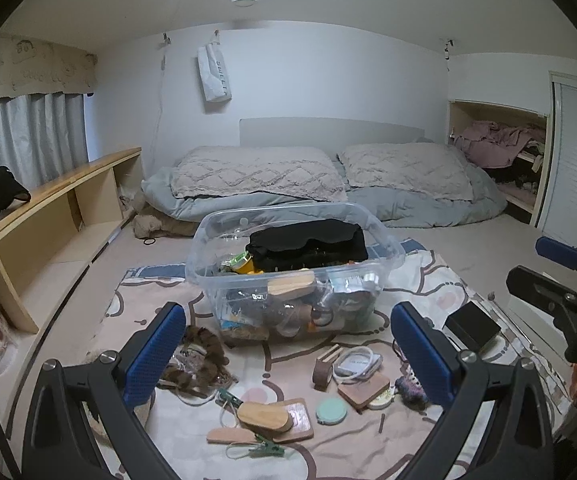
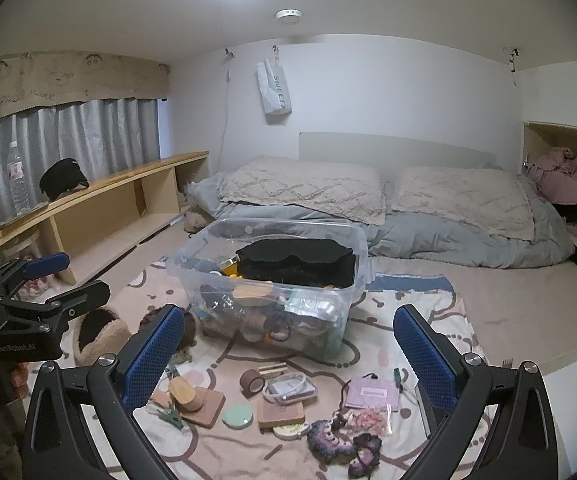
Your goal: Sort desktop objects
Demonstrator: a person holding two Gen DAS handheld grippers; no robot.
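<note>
Both grippers, left and right, hang wide open and empty; I'd pinch the light, stiff mint disc by its rim.

One clear storage bin; two pillows (both on the bed); one mint round compact; one brown tape roll; two green clips; one water bottle; one white hanging bag; two crocheted pieces.
</note>
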